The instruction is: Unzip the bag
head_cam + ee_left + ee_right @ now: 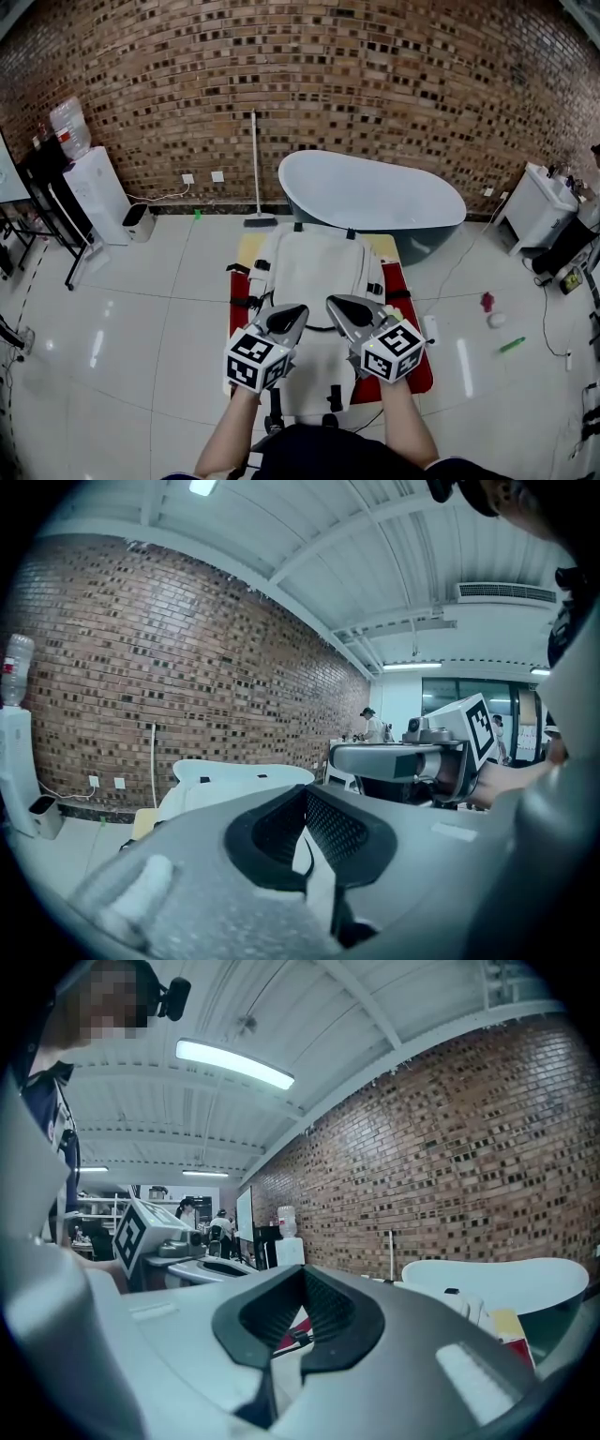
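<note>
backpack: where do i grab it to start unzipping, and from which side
Likely the zipper pull along the dark curved seam on the backpack; the pull itself is too small to make out. Come from above: the backpack lies flat on the red mat, that seam facing up.

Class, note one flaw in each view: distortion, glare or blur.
Head view: the brick wall bows like a barrel, and the floor carries bright glare streaks. Left gripper view: dark rounded corners, and the left gripper is soft near the lens. Right gripper view: the ceiling light is blown out.
</note>
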`<state>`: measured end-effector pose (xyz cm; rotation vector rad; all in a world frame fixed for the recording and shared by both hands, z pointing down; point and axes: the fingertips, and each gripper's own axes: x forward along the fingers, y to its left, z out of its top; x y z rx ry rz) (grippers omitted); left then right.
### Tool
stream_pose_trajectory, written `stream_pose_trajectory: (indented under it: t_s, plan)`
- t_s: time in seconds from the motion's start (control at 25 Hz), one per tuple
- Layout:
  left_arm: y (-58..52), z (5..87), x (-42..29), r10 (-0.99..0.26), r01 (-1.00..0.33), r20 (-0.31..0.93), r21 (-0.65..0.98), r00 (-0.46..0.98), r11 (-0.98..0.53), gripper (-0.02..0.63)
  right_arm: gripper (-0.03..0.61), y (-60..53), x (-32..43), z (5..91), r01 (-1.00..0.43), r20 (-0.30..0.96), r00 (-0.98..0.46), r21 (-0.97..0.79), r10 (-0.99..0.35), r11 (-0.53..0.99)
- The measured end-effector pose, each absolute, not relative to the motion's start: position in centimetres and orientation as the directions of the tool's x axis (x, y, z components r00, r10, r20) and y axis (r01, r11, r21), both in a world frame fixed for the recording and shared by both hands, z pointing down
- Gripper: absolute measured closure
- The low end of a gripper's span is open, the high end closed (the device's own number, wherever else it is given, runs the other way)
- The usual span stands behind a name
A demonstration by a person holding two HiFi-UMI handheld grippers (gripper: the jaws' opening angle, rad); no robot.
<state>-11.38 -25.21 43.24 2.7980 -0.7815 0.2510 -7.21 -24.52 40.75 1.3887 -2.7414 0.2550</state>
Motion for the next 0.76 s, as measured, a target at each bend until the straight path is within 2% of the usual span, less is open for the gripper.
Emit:
stream_pose_trajectory:
  t_s: [0.76]
  plan:
    - [-25.12, 42.69, -11.42, -0.488, -0.521, 0.211, 0.147, 0.847, -0.841, 0.611, 0.58, -24.49, -7.38, 40.32, -0.802, 0.138, -0.597, -0.121, -0.791, 0.585]
